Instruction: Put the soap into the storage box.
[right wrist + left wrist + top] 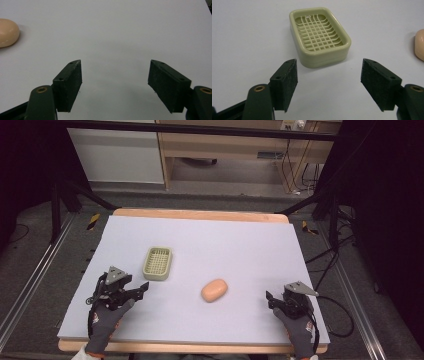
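Note:
A pale green soap dish (157, 263) with a lattice bottom stands left of the middle of the white table (230, 240). A peach bar of soap (214, 290) lies to its right, nearer the front. My left gripper (143, 289) rests at the front left, pointing toward the dish. In the left gripper view its jaws (329, 82) stand open with nothing between them, the dish (319, 35) just ahead and the soap (420, 47) at the right edge. My right gripper (270, 298) sits at the front right, open (115, 83) over bare table, with the soap (7, 32) far to its left.
The table's wooden rim (200, 214) shows at the back. Black frame legs (56, 215) stand on both sides. Cables (330, 255) trail on the floor at the right. A wooden shelf unit (225, 150) stands beyond the table.

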Motion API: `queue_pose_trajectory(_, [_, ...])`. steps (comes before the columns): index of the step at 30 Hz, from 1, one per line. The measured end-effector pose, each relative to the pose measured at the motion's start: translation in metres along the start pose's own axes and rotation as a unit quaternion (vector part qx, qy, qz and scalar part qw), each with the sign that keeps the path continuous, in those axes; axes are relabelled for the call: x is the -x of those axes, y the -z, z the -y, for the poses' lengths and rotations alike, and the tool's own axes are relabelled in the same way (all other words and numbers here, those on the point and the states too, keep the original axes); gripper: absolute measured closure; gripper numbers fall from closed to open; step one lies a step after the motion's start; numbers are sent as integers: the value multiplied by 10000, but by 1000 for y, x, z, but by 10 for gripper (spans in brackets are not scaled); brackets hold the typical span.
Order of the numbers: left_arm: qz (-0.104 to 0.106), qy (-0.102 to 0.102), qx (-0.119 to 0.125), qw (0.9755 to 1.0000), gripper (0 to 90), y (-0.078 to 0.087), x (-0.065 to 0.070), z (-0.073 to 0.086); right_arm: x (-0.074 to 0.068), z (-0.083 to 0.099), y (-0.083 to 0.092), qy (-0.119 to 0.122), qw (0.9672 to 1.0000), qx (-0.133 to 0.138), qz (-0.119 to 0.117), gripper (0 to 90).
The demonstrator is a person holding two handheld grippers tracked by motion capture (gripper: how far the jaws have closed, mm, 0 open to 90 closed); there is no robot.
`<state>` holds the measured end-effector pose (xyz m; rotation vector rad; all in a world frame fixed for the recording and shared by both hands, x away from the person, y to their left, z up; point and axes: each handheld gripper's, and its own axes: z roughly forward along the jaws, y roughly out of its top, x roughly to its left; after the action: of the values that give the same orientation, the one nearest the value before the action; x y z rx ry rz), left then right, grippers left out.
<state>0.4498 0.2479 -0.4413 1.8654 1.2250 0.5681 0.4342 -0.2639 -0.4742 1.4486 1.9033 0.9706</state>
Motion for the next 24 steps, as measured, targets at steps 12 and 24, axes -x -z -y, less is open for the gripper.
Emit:
queue_pose_trajectory(12, [93,-142,-10,9999,266,0,11,-5,0,0,0,-6,10000,7,-15,274])
queue_pose_trajectory(24, [227,-283,-30,9993,246,-2,23,-9,0,0,0,6,10000,16,3,274])
